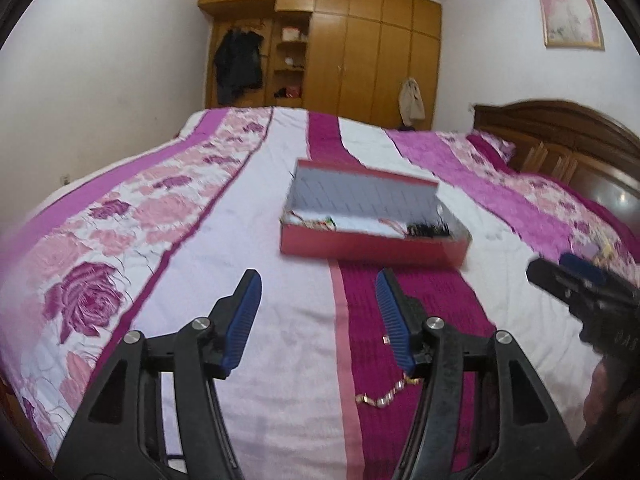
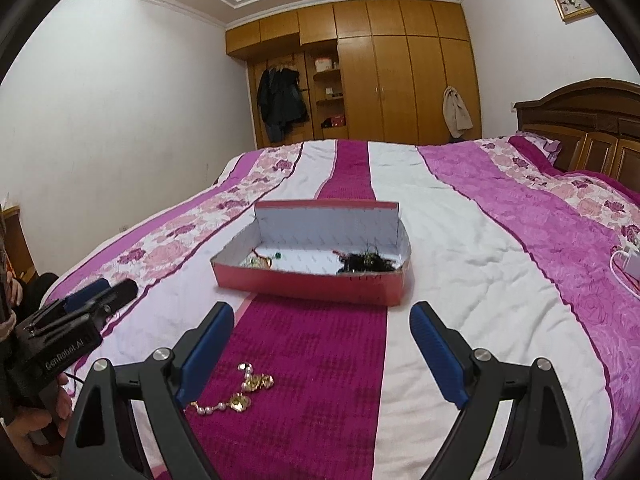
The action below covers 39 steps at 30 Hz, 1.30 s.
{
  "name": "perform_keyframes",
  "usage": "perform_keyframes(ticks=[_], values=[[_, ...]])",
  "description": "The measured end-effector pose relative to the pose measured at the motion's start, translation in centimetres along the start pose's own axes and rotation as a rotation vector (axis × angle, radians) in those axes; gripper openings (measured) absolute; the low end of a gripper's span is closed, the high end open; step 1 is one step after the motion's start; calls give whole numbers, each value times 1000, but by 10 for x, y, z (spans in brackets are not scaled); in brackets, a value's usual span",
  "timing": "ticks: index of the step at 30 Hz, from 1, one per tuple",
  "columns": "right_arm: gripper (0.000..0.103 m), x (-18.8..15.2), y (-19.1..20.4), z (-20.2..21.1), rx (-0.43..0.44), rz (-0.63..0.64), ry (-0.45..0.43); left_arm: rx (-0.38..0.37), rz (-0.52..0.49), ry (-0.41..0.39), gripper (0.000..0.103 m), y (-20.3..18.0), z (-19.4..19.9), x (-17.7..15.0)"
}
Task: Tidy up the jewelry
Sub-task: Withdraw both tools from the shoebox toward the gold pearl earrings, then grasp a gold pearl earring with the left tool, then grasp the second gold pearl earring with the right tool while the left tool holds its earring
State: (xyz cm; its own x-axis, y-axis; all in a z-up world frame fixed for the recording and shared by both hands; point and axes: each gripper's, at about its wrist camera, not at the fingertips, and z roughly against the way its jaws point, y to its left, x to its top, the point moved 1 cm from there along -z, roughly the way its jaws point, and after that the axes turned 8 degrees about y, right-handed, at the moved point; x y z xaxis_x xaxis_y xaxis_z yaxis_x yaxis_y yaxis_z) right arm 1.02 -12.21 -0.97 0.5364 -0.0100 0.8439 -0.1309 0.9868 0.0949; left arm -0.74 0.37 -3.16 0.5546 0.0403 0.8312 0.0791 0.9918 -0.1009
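Necklace [image 2: 240, 394] of gold bits and pearls lies loose on the bed [image 2: 460, 320] short of the red box [image 2: 312, 286], light, floppy, snaggy, so pinch the chunky gold cluster, both grippers' jaws wide open and empty.

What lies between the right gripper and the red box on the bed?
Only bare bedspread, seen in the right wrist view. The gold pearl necklace lies nearer, by the open right gripper, short of the red box.
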Motion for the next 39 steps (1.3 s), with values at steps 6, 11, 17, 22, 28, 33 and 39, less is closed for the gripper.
perform_keyframes(ticks=[6, 11, 17, 22, 28, 33, 39], values=[[91, -6, 2, -2, 1, 3, 17, -52, -67, 96, 52, -17, -15, -21], [91, -7, 0, -4, -1, -4, 26, -86, -119, 194, 52, -31, -31, -32], [91, -11, -4, -9, 3, -23, 52, -129, -196, 307, 51, -47, -50, -40], [91, -15, -8, -12, -3, -31, 70, -165, -236, 368, 38, -56, -59, -46], [91, -18, -9, -17, -4, -39, 92, -201, -253, 396, 0, -59, -61, -48], [91, -20, -7, -21, -1, -39, 106, -222, -223, 362, 0, -51, -49, -39], [91, -21, 2, -29, 14, -19, 132, -173, -149, 296, 0, -25, -38, -20]])
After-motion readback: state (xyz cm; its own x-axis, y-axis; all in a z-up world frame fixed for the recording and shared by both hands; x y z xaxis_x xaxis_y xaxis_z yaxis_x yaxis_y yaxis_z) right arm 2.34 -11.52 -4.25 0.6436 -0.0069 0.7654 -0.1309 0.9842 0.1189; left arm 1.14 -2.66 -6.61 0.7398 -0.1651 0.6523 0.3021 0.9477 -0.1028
